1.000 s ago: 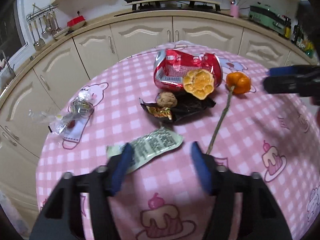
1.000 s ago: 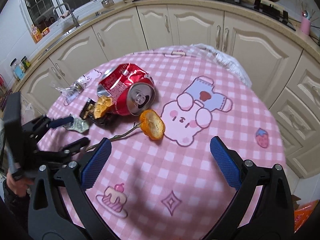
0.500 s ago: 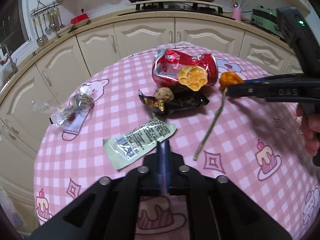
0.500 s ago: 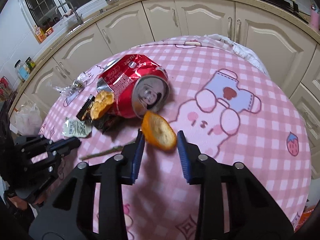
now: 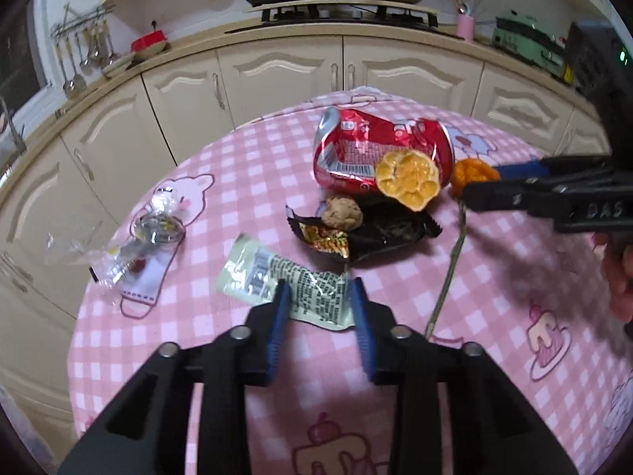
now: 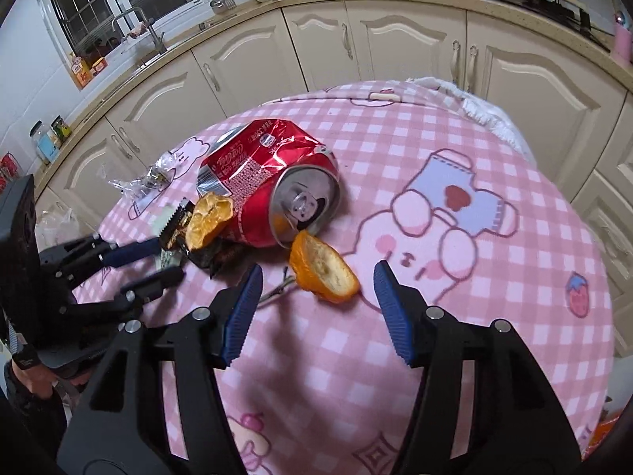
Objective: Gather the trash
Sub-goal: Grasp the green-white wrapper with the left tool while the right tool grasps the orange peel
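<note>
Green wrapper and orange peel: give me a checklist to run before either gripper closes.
1. Left gripper open, green wrapper end between its fingers: ok.
2. Wrapper free of the black wrapper: ok.
3. Right gripper open, orange peel between its fingers: ok.
4. Peel clear of the crushed can: cannot tell, they look very close.
5. Twig outside the left fingers: ok.
6. Fingers low enough to pinch the wrapper: cannot tell.
</note>
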